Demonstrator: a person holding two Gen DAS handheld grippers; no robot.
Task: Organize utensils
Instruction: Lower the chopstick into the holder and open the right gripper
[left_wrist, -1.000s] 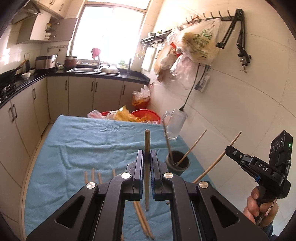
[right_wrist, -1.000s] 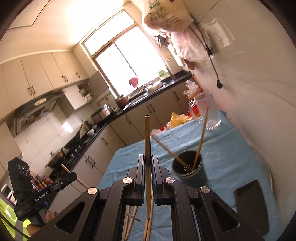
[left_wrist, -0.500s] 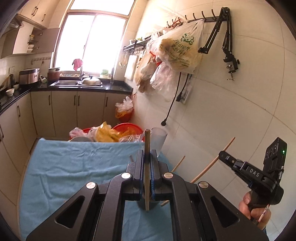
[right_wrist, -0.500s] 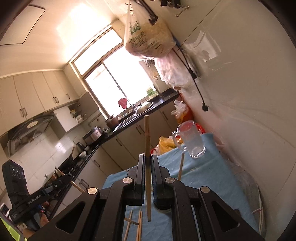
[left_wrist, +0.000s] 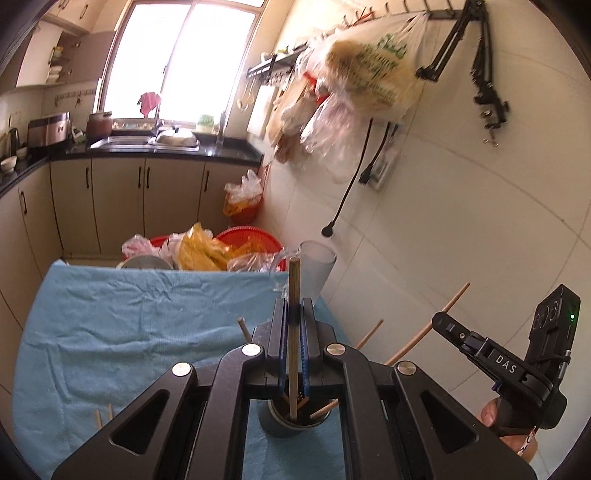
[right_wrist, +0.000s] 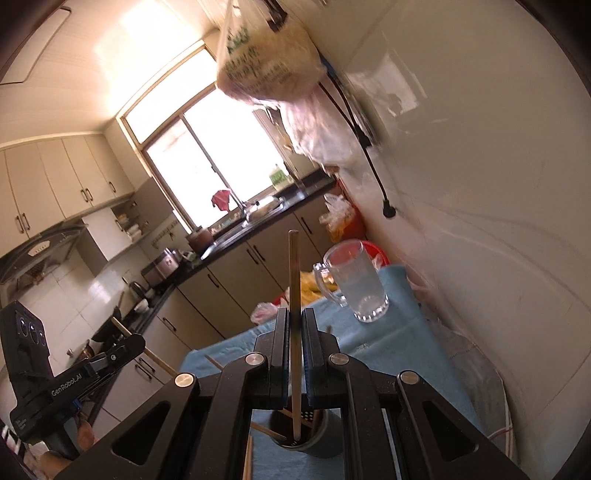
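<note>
My left gripper (left_wrist: 294, 314) is shut on a wooden chopstick (left_wrist: 294, 280) held upright; its lower end hangs over the mouth of a dark round holder (left_wrist: 295, 421) on the blue cloth (left_wrist: 129, 325). My right gripper (right_wrist: 294, 325) is shut on another chopstick (right_wrist: 294, 266), whose lower tip reaches into the same holder (right_wrist: 317, 439). A few chopsticks lean in the holder. Loose chopsticks (left_wrist: 102, 415) lie on the cloth at the lower left. In the left wrist view the right gripper (left_wrist: 439, 319) shows at right with its chopstick (left_wrist: 428, 325); the left gripper (right_wrist: 133, 341) shows in the right wrist view.
A clear glass mug (right_wrist: 354, 280) stands on the cloth beyond the holder, near the tiled wall (left_wrist: 480, 221). Red basins with plastic bags (left_wrist: 207, 251) sit past the table's far edge. Bags (left_wrist: 365, 77) and a cable hang from wall hooks above.
Both grippers have carried their chopsticks across the table to the holder, which now sits directly beneath the jaws. The view has swung towards the wall and the mug.
</note>
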